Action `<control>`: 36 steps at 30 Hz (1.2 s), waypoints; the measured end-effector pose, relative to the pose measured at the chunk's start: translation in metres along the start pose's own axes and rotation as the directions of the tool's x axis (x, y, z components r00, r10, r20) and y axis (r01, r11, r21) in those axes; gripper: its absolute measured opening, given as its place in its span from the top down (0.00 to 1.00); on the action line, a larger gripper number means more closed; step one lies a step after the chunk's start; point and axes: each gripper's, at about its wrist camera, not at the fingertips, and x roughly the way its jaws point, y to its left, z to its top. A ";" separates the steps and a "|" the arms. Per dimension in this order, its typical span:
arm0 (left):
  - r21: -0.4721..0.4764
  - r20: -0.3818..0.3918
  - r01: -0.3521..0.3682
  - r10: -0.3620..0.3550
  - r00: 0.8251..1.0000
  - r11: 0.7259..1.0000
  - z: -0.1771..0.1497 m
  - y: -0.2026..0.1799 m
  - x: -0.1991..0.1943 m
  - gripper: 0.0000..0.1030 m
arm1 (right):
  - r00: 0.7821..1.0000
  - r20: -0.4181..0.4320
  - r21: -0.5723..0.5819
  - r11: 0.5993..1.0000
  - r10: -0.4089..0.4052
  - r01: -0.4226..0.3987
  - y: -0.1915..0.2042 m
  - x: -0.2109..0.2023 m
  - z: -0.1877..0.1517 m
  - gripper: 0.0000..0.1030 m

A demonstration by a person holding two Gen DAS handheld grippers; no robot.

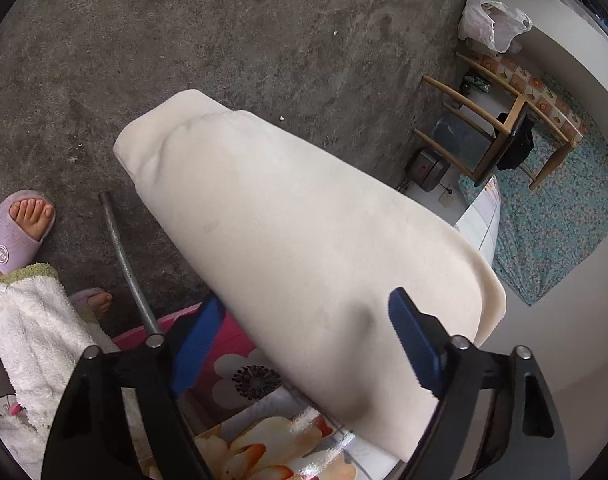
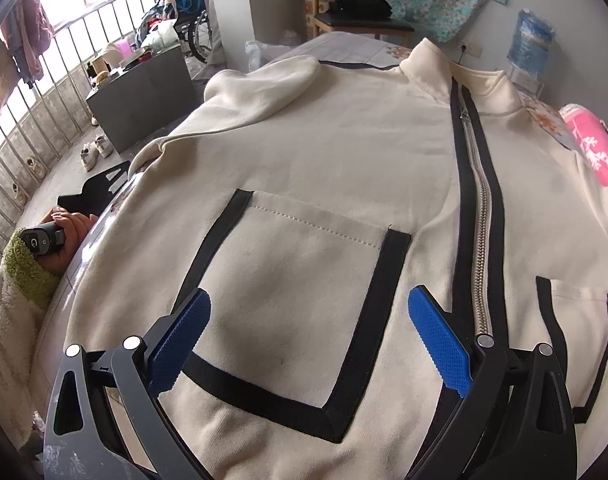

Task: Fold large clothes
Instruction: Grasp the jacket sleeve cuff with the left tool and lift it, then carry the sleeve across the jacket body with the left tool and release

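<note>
The cream fleece jacket with black trim (image 2: 324, 168) lies front-up on the floral table (image 1: 264, 440), its sleeve (image 1: 288, 216) hanging lengthwise off the table's left edge between the left gripper's (image 1: 300, 344) half-open pads, while the right gripper (image 2: 308, 340) hovers wide over the pocket.

Grey concrete floor (image 1: 224, 40), wooden chair (image 1: 496, 128), barred railing (image 2: 44, 92).
</note>
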 end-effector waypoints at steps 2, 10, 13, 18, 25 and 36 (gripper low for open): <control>0.013 0.019 -0.010 0.010 1.000 1.000 0.003 -0.006 -0.004 0.60 | 1.000 0.008 0.001 1.000 -0.010 0.010 -0.001 -0.003 0.001 0.08; 0.377 0.399 -0.261 0.099 0.912 0.889 -0.039 -0.104 -0.063 0.93 | 0.996 0.062 0.019 0.998 -0.058 0.057 -0.014 -0.025 0.000 0.08; 0.571 0.604 -0.451 0.021 0.797 0.686 -0.117 -0.173 -0.088 0.93 | 0.992 0.094 0.037 0.996 -0.080 0.077 -0.023 -0.040 -0.003 0.08; 0.699 0.710 -0.707 -0.222 0.668 0.110 -0.306 -0.238 -0.055 0.92 | 0.985 0.125 0.113 0.988 -0.120 0.106 -0.050 -0.066 -0.018 0.08; 0.687 0.567 -0.562 -0.144 0.811 -0.461 -0.465 -0.174 0.069 0.88 | 0.969 0.123 0.251 0.952 -0.213 0.177 -0.099 -0.098 -0.054 0.08; 0.873 0.473 -0.420 0.214 0.855 -0.248 -0.407 -0.068 0.114 0.41 | 0.971 0.087 0.425 0.890 -0.223 0.166 -0.173 -0.128 -0.099 0.08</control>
